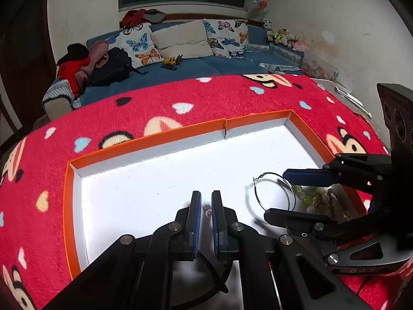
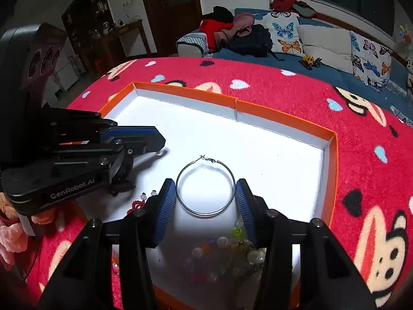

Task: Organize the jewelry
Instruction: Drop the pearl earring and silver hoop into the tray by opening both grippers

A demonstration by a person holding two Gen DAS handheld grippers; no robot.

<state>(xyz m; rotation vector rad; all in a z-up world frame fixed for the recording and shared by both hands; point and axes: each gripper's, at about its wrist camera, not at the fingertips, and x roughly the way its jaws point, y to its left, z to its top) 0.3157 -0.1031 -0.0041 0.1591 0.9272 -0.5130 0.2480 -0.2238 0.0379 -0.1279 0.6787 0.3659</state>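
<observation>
A thin metal hoop earring lies in the orange-rimmed white tray, between the open fingers of my right gripper; whether the pads touch it I cannot tell. The hoop also shows in the left wrist view, beside the right gripper. My left gripper is nearly shut over the tray floor, with a small pale bead in the narrow gap. It shows in the right wrist view. A pile of bead bracelets lies under my right gripper.
The tray sits on a red cartoon-print blanket. A red knotted string piece with pearls lies at the tray's near left. A blue sofa with butterfly cushions stands behind. A black cable runs under my left gripper.
</observation>
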